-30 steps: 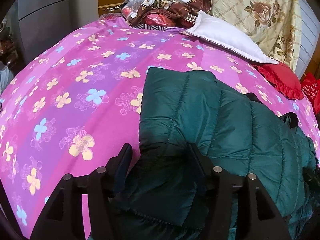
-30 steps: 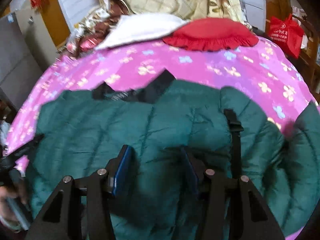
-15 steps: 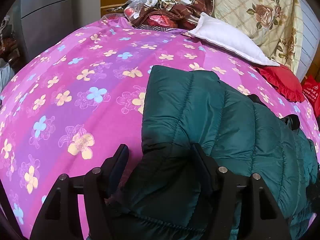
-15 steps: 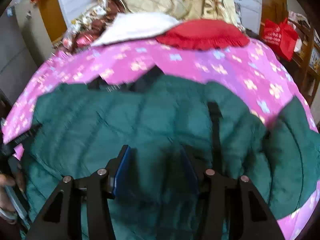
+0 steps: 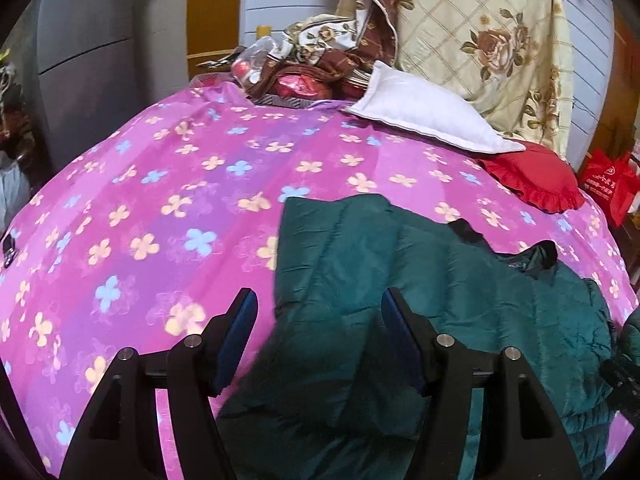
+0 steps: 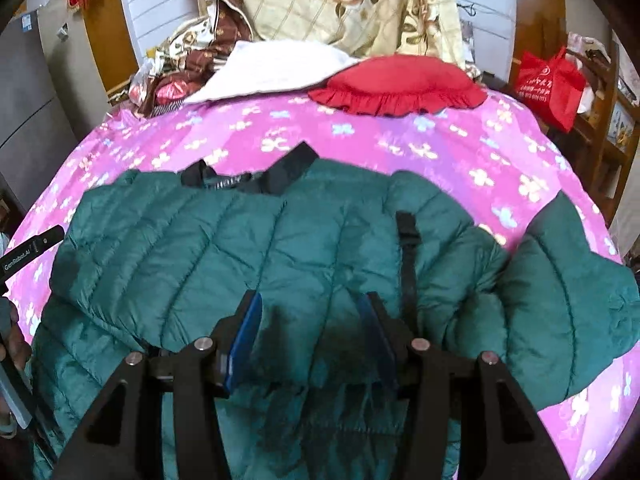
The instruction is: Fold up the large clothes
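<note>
A dark green quilted puffer jacket (image 5: 460,312) lies on the pink flowered bedsheet (image 5: 160,208), with its left sleeve folded over the body. My left gripper (image 5: 318,316) is open and hovers over the jacket's left edge, holding nothing. In the right wrist view the jacket (image 6: 224,248) spreads across the bed, black collar (image 6: 256,176) at the far side, its other sleeve (image 6: 572,304) lying out to the right. My right gripper (image 6: 310,320) is open above the jacket's middle, beside a black strap (image 6: 408,252).
A white pillow (image 5: 424,112) and a red ruffled cushion (image 5: 532,180) lie at the bed's far end, backed by a floral quilt (image 5: 488,36) and piled bedding. A red bag (image 6: 552,84) stands right of the bed. A grey cabinet (image 5: 80,56) stands on the left.
My left gripper has drawn back and risen from the jacket's folded sleeve. My right gripper has shifted slightly over the jacket; both stay open.
</note>
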### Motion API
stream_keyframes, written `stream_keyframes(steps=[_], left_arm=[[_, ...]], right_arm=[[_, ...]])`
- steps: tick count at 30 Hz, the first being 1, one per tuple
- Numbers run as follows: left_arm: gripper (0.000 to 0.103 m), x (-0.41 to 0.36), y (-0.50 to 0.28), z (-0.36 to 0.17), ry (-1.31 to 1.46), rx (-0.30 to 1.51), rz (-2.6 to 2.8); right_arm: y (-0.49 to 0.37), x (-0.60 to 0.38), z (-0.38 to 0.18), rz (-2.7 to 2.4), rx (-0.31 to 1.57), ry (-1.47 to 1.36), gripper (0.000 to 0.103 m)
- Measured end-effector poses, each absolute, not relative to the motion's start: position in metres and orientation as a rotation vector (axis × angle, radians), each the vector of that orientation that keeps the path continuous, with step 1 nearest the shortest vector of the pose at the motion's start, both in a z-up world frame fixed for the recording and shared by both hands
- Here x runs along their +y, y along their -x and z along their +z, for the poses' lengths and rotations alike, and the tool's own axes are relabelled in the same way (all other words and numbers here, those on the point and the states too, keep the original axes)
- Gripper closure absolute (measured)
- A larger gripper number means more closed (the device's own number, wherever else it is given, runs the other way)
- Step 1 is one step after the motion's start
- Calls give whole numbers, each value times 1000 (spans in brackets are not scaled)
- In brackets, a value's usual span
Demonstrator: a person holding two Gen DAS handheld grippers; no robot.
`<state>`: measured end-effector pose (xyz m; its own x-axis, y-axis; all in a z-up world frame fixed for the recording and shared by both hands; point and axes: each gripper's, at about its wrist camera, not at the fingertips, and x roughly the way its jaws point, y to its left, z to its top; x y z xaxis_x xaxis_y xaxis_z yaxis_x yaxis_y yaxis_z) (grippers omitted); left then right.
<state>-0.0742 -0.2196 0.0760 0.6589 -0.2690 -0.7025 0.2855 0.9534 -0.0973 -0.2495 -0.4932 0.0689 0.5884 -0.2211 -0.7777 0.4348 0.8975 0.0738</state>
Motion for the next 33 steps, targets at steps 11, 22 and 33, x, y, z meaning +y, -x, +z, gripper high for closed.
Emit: stream_keyframes(steps=[11,22,33], left_arm=[[60,-244,65,39,-111,861,-308],[60,-234,105,74,-87,821,-345],[60,-242,167,97,-118,790,-415]], right_arm=[[231,-501,29,-392,923,-274,48],[251,-478,62,-393,873,-260,36],[291,-455,86,-392,844,-245,34]])
